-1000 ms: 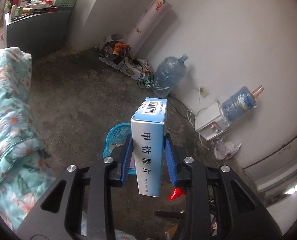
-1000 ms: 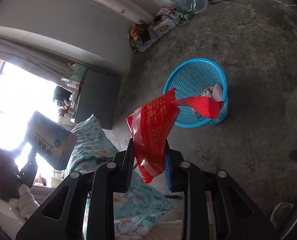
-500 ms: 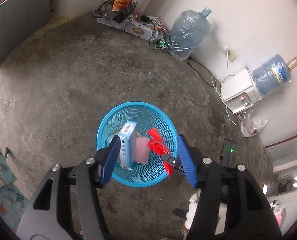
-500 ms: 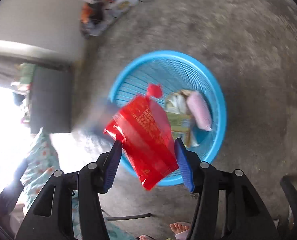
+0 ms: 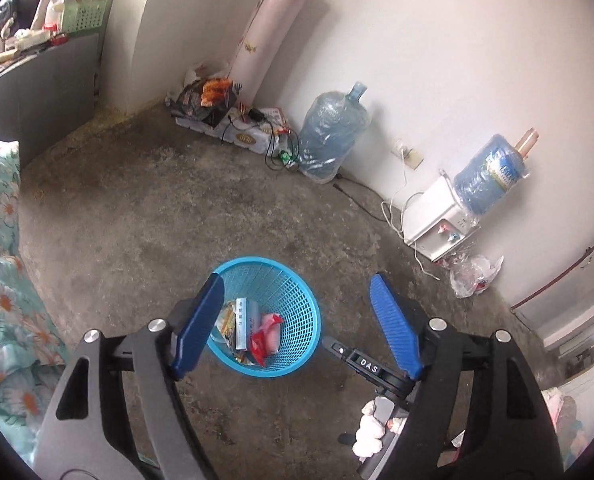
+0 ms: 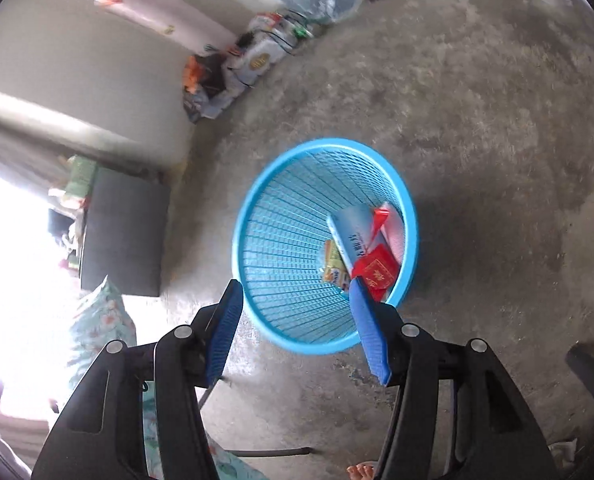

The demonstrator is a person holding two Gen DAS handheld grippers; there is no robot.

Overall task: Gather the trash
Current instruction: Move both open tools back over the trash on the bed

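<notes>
The blue mesh basket point(image 5: 265, 316) stands on the concrete floor point(image 5: 145, 216), low and centre in both views, directly beneath both pairs of jaws. The left gripper point(image 5: 297, 322) has just been opening and stands wide with nothing between; the right gripper point(image 6: 297, 332) is parted and empty too. The white box point(image 5: 241, 323) lies lengthwise inside beside the red wrapper point(image 6: 377, 272). Deeper scraps are hard to make out.
</notes>
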